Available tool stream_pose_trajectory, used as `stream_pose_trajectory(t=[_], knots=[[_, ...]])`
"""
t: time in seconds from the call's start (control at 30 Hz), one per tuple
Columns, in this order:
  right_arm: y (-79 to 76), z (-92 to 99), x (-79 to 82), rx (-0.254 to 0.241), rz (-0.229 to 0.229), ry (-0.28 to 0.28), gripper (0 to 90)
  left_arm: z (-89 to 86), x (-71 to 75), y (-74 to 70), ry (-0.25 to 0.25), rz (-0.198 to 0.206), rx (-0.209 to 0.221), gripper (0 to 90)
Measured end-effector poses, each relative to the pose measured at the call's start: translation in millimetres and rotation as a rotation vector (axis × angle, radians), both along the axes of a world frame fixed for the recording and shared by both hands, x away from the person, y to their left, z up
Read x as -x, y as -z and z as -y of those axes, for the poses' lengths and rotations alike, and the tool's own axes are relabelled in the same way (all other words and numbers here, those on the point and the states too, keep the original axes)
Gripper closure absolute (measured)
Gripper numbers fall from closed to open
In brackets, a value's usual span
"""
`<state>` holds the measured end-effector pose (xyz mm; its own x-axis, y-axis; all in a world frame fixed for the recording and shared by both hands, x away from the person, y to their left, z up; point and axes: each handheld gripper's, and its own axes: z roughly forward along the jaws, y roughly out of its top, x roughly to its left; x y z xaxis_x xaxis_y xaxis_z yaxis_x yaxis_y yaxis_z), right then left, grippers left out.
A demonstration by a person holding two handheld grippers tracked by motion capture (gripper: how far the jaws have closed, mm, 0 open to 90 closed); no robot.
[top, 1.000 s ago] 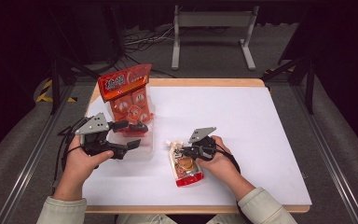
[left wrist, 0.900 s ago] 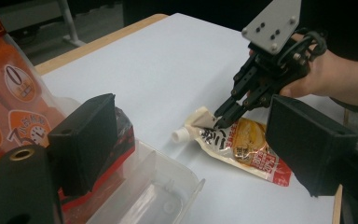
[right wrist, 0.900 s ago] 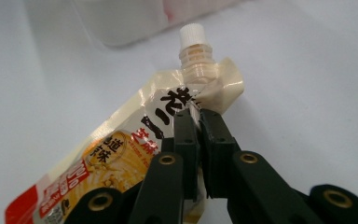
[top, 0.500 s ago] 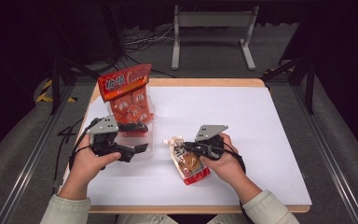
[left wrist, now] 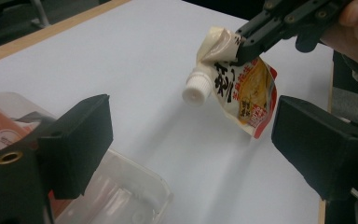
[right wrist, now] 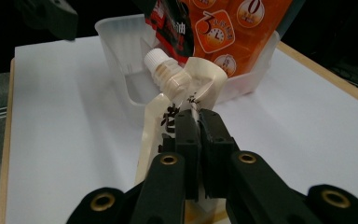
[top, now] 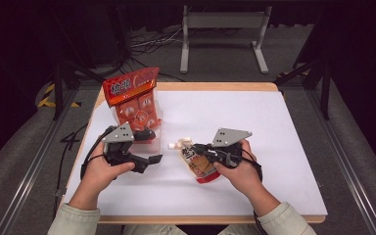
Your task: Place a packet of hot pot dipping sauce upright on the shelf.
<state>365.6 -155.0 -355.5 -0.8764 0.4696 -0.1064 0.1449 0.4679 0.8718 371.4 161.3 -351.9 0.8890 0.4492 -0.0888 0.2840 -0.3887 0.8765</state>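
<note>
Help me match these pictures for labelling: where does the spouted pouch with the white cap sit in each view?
High view: the spouted pouch sits at table centre, pinched by the right gripper.
Left gripper view: upper right, hanging from the far gripper, cap pointing left.
Right gripper view: centre, clamped just past the fingers, cap on top.
Shared landmark: the clear tray with the orange bag.
</note>
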Motion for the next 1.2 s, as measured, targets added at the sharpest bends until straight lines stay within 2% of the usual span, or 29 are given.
stream_pose_trajectory(t=[0.17, 0.23, 0.47, 0.6, 0.8, 0.97, 1.0, 1.1, 1.2], knots=[[-6.6, -0.6, 5.5, -0.029, 0.021, -0.016, 87.7, 9.8, 0.0, 5.1, 0.025, -0.018, -0.004, 13.4], [-9.0, -1.6, 7.4, -0.044, 0.011, -0.027, 87.7, 14.9, 0.5, 7.1, 0.034, -0.020, -0.013, 13.4], [-14.5, -6.5, 15.9, -0.070, 0.029, -0.052, 87.7, 28.4, 2.2, 12.6, 0.065, -0.039, -0.022, 14.1], [-15.1, -8.4, 18.0, -0.105, 0.008, -0.076, 87.7, 36.1, 2.8, 16.5, 0.094, -0.070, 0.019, 16.3], [-14.7, -10.8, 20.1, -0.119, 0.008, -0.089, 87.7, 45.2, 2.1, 24.5, 0.119, -0.091, 0.009, 22.0], [-15.6, -10.8, 21.2, -0.142, 0.000, -0.097, 87.7, 52.1, 2.2, 29.8, 0.156, -0.100, 0.018, 33.1], [-15.7, -10.8, 21.3, -0.143, -0.002, -0.099, 87.8, 52.6, 2.4, 30.1, 0.166, -0.101, 0.020, 36.7], [-15.4, -11.3, 21.7, -0.142, -0.002, -0.101, 87.7, 52.9, 2.7, 31.2, 0.202, -0.139, 0.055, 48.1], [-14.6, -11.7, 21.3, -0.142, -0.011, -0.105, 87.7, 52.6, 2.8, 31.6, 0.195, -0.140, 0.046, 60.4]])
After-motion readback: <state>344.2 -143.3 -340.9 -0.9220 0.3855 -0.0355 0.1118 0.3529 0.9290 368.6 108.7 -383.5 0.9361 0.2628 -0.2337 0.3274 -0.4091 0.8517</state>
